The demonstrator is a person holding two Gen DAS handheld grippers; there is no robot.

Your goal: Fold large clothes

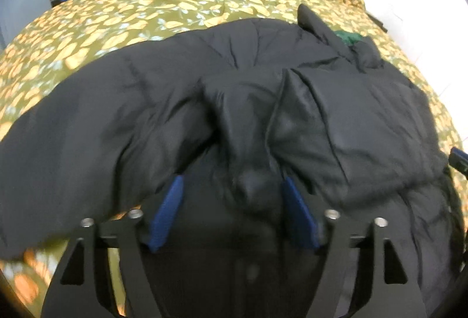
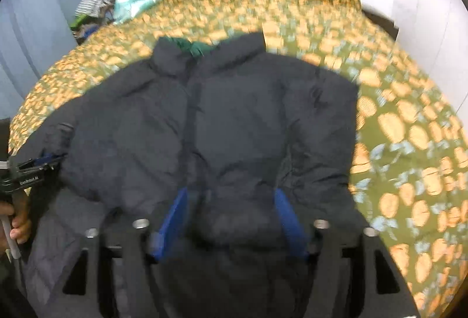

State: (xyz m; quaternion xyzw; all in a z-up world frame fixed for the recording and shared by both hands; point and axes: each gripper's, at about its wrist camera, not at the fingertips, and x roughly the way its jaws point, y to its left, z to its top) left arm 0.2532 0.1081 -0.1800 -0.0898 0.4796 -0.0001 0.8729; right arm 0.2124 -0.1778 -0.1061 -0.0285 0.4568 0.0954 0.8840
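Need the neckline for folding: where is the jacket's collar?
In the right wrist view, the collar is at the black jacket's far end, its green lining showing, against the floral bedspread.

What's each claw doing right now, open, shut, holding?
Left claw: open, fingers spread around a bunched fold of the black jacket, not clamped.
Right claw: open, jacket fabric between its fingers, not clamped.

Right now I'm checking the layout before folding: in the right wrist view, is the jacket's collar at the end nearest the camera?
No, the black jacket's collar lies at the far end, toward the wall.
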